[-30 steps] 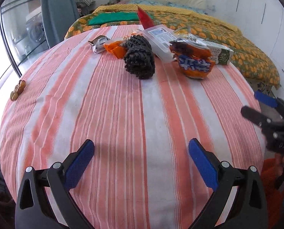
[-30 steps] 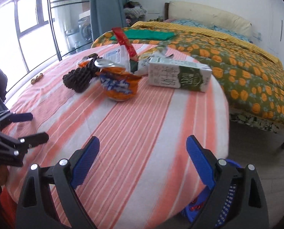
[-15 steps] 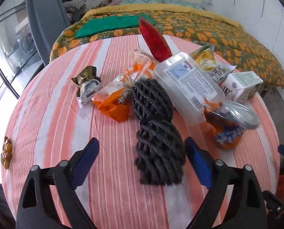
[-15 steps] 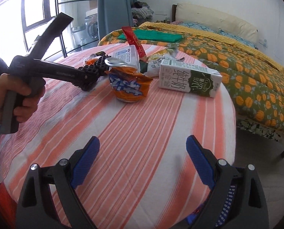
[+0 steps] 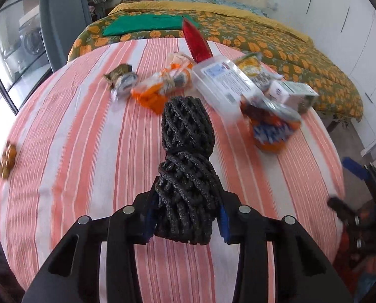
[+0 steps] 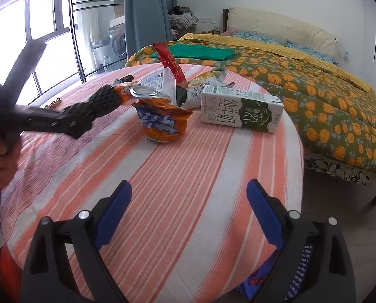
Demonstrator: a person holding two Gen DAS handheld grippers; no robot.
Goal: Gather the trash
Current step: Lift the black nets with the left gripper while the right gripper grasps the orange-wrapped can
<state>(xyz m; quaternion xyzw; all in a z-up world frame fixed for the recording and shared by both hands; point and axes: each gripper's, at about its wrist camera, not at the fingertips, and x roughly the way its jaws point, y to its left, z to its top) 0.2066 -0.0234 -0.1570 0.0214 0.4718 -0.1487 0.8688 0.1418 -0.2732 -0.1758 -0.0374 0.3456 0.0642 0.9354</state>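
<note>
A black foam net [image 5: 186, 136] sits between the blue pads of my left gripper [image 5: 186, 214], whose jaws are closing and pressing on its near end. In the right wrist view the black foam net [image 6: 99, 102] sticks out of the left gripper [image 6: 72, 122] just above the striped cloth. My right gripper [image 6: 189, 192] stands open over the table's near edge, holding nothing. Behind the net lie a torn orange cup [image 6: 162, 123], a milk carton [image 6: 241, 111], a clear plastic box [image 5: 223, 80], a red wrapper [image 5: 196, 43] and an orange wrapper [image 5: 160, 85].
The round table [image 6: 188, 164] has a pink-striped cloth. A small crumpled wrapper [image 5: 121, 80] and brown beads [image 5: 7, 161] lie to the left. A bed [image 6: 314, 88] stands behind the table. A blue basket [image 6: 296, 277] is on the floor below my right gripper.
My left gripper moved across the table to the black foam net, and its jaws came together around it. The right gripper stayed put and open.
</note>
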